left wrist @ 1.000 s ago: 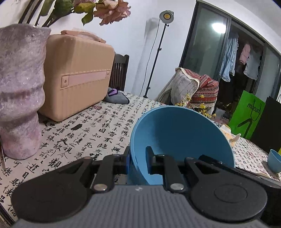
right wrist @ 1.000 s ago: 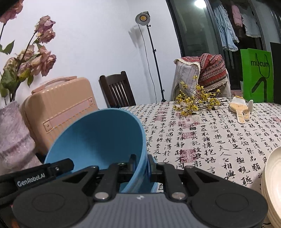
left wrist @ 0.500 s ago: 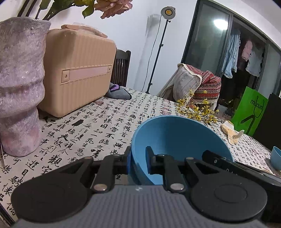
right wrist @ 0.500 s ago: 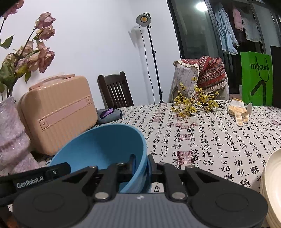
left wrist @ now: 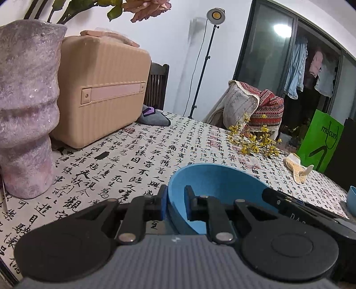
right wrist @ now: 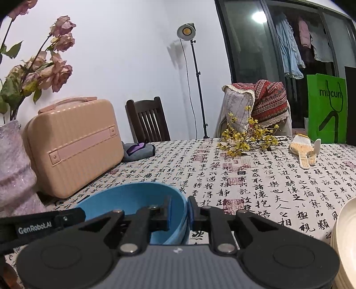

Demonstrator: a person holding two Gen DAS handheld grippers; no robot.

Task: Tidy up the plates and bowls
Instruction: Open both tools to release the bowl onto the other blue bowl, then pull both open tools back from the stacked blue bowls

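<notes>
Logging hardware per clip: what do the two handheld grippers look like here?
Both match: left gripper and right gripper have a grey ribbed body, black linkage arms with silver rivets, round black discs and blue-padded jaws. White "GenRobot.AI" lettering shows on the left one's side.

Sharp, evenly lit views; lamp glares, fisheye bends the edges.

Blue bowl at six o'clock, plain matte. White tablecloth covered in black calligraphy with red seal stamps. Peach ribbed case at nine o'clock, mottled lilac vase, bright green bag at three o'clock, cream plates.
</notes>
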